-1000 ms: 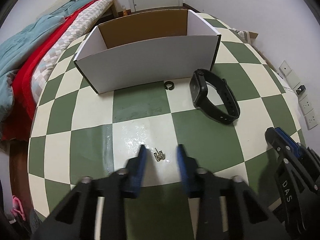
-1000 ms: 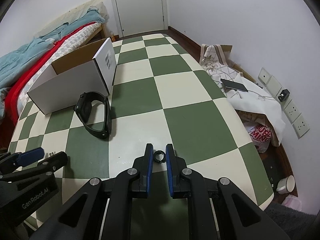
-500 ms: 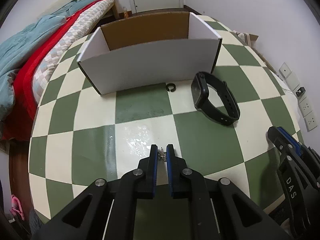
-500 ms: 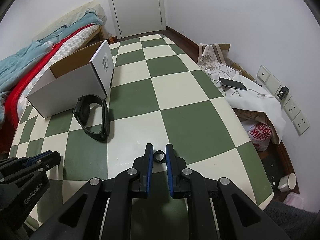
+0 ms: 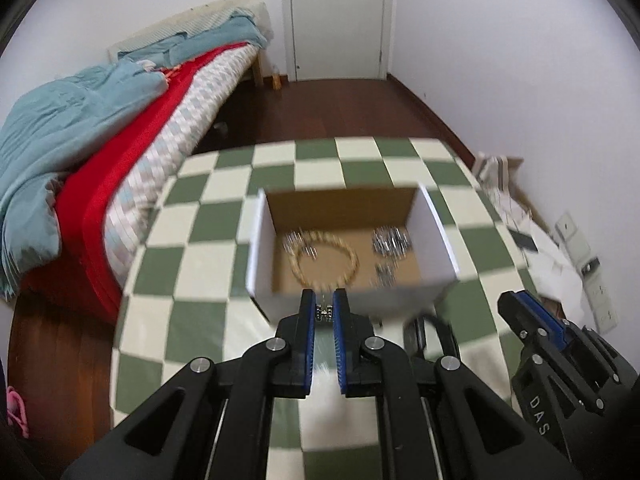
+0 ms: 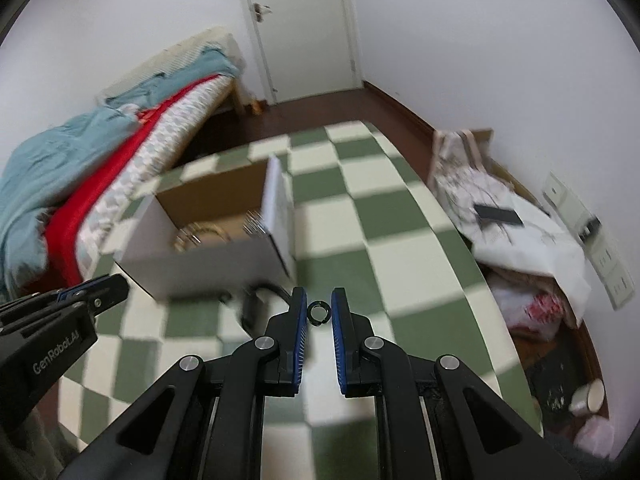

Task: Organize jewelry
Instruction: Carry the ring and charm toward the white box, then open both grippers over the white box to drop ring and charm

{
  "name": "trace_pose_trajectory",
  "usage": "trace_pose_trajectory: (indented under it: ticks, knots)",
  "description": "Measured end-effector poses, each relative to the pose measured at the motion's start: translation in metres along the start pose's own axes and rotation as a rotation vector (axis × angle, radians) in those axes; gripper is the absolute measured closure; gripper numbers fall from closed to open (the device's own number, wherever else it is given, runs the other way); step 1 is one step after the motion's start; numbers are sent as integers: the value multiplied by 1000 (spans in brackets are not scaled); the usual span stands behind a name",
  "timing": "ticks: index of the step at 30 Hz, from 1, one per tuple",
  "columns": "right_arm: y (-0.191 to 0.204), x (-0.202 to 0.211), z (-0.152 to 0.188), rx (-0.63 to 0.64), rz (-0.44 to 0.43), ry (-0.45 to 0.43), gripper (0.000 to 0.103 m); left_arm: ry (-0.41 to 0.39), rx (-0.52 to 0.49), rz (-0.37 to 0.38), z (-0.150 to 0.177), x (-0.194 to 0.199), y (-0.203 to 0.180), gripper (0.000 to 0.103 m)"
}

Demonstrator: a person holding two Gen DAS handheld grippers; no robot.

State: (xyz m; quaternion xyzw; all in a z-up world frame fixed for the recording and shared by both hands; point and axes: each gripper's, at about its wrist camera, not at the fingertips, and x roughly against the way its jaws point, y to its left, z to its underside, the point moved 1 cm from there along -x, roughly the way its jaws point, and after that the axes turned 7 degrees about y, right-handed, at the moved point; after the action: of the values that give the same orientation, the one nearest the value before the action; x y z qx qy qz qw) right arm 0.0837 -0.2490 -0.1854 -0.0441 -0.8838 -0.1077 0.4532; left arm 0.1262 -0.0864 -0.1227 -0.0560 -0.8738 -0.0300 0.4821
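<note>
Both tongs raised above the checkered bench, each gripping one small piece of jewelry.

The bench (image 5: 224, 264) carries an open white cardboard box (image 5: 352, 304) with a brown interior; inside lie a gold bead bracelet (image 5: 324, 256) and blurred silver pieces (image 5: 392, 240). A black watch (image 5: 430, 334) lies on the bench just in front of the box, partly hidden. The left tongs (image 5: 324, 312) point forward and downward toward the near wall of the box, clenched on a small metal earring (image 5: 324, 313). The right tongs (image 6: 319, 312), just to the right of the left tongs and aimed past the box's right corner, grasp a small black ring (image 6: 319, 313) between their blue pads (image 6: 300, 320).
</note>
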Motion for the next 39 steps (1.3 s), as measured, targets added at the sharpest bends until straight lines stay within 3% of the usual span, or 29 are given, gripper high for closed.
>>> trace_pose_trajectory:
  ticks: [3,9,16,21,23,24,25,26,27,30,32,34,36,38,39]
  knots:
    - [19,0,-27,30,-32,-22,90,-2,28,14,-23,-4,13,97]
    - [46,-22,-83,49,-85,-10,90,82,91,80,-64,-36,39,97]
    - [62,-72,-130,25,-174,116,90,203,114,165,-89,-74,50,96]
    - [61,-98,-140,-6,-234,220,89,216,136,192,-98,-78,54,92]
    - [57,-103,-142,-34,-261,242,89,209,138,172,-101,-77,56,76]
    - [54,-104,-142,-49,-268,247,87,205,139,170,-103,-76,58,49]
    - [51,-104,-143,-63,-272,251,85,194,145,161,-103,-74,61,24]
    - [48,-104,-143,-78,-277,251,76,184,152,151,-103,-73,64,18]
    - [45,-103,-144,-88,-284,249,68,176,163,146,-102,-72,68,16]
    - [38,-99,-143,-105,-287,248,66,183,172,119,-99,-71,76,15]
    - [35,-96,-142,-105,-273,250,65,178,160,81,-94,-69,79,3]
    - [33,-92,-139,-102,-252,251,59,165,142,35,-87,-66,81,0]
    - [32,-87,-135,-87,-213,246,44,151,126,-11,-79,-62,81,0]
    - [33,-81,-128,-57,-152,239,15,131,104,-53,-70,-58,80,0]
    - [34,-79,-125,-42,-125,237,8,124,94,-72,-67,-56,79,0]
